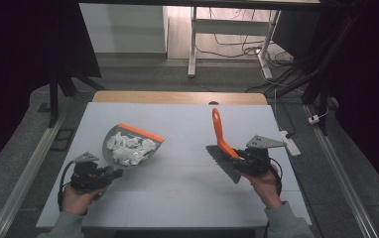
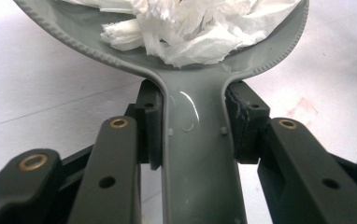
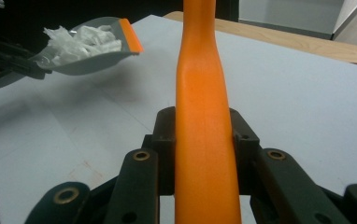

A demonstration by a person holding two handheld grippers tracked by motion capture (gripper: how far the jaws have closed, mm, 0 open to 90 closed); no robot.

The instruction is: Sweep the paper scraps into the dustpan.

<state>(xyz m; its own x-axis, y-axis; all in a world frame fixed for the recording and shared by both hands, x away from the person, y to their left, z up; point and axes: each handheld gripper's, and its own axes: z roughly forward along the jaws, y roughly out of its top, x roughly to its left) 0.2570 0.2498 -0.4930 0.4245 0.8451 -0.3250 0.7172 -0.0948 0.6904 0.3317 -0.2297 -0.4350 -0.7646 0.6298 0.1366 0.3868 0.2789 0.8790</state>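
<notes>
Your left gripper [image 1: 112,173] is clamped on the dustpan [image 1: 130,147] handle, pan raised over the table's [image 1: 187,198] left half, right gripper [image 1: 234,159] clamped on the brush [image 1: 223,144]: tilt the pan and the loose paper scraps [image 1: 128,148] slide out.

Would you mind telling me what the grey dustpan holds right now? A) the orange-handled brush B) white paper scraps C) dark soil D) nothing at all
B: the dustpan, gripped at its handle by the left claw, carries a heap of white paper scraps, while the brush sits apart in the right claw.
</notes>
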